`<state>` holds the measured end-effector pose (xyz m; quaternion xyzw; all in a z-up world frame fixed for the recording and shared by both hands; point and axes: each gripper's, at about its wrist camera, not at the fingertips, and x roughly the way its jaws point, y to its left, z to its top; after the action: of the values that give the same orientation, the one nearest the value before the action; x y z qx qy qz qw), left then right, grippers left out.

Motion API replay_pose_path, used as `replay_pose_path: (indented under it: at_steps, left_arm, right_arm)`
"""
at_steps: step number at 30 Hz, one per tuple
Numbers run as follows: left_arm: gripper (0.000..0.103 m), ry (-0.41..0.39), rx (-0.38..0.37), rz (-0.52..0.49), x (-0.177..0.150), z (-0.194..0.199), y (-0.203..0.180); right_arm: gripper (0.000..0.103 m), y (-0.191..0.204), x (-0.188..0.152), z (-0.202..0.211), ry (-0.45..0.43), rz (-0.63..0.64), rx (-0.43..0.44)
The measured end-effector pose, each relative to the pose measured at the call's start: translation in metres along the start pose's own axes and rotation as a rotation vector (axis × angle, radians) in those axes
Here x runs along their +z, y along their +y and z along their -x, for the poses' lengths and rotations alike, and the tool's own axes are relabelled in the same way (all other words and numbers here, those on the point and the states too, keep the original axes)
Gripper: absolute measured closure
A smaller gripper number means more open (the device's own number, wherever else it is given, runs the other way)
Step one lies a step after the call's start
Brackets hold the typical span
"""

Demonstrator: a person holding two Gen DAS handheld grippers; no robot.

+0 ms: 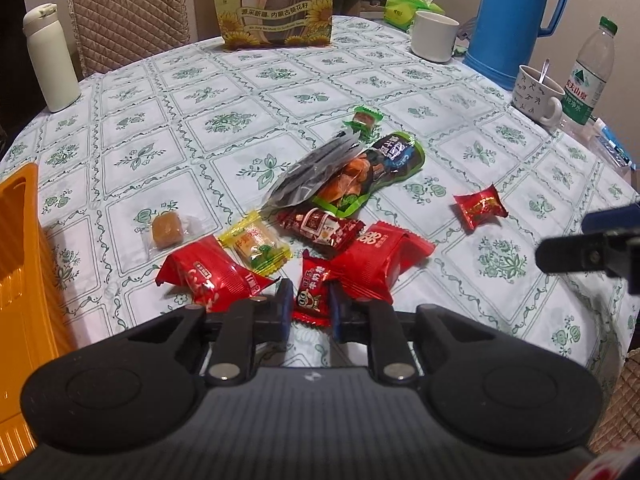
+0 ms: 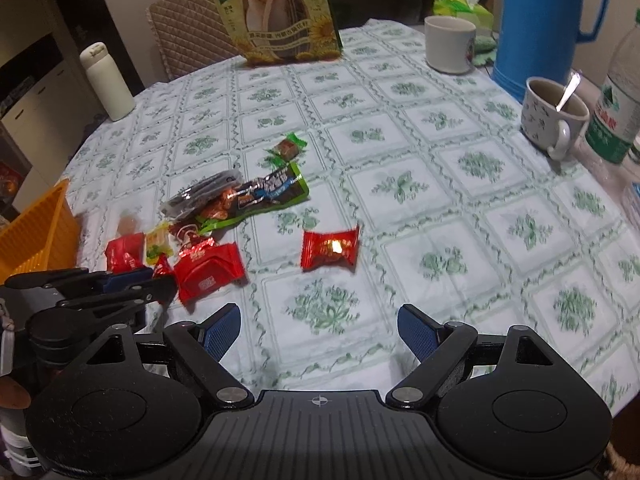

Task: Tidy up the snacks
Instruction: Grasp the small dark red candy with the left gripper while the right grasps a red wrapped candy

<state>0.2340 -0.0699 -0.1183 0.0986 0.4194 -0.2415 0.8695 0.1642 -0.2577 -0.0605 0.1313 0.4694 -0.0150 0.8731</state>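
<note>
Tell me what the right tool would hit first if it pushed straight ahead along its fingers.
Probably the lone red candy. The right tool is open and empty, with only bare tablecloth between it and that wrapper, though depth is hard to judge.

Glossy foil wrappers (image 1: 372,264), matt plastic basket (image 1: 24,264)

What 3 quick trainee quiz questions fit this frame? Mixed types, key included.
1. True or false: the left tongs are closed on a small red packet.
2. The orange basket sits at which edge of the table in the left wrist view: A left, B right, C far?
3. Fill in: the right tongs are ____, holding nothing, short of a lone red candy.

Key: 1 true; 2 A; 3 open.
</note>
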Motion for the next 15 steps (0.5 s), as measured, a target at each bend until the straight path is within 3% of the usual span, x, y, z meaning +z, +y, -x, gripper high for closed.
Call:
replay_pose_path:
  at_steps: [10, 12, 15]
  left_arm:
    - [0.087, 0.018, 0.044, 0.073, -0.008, 0.021, -0.001]
    - [0.087, 0.025, 0.072, 0.101, -0.011, 0.027, 0.0]
    - [0.087, 0.033, 0.108, 0.153, -0.017, 0.036, 0.002]
  right_arm:
    - [0.018, -0.01, 0.014, -0.016, -0.071, 0.204, 0.096]
    - [0.03, -0.012, 0.018, -0.022, -0.072, 0.261, 0.133]
    - [0.039, -0.016, 0.025, -0.033, -0.058, 0.345, 0.179]
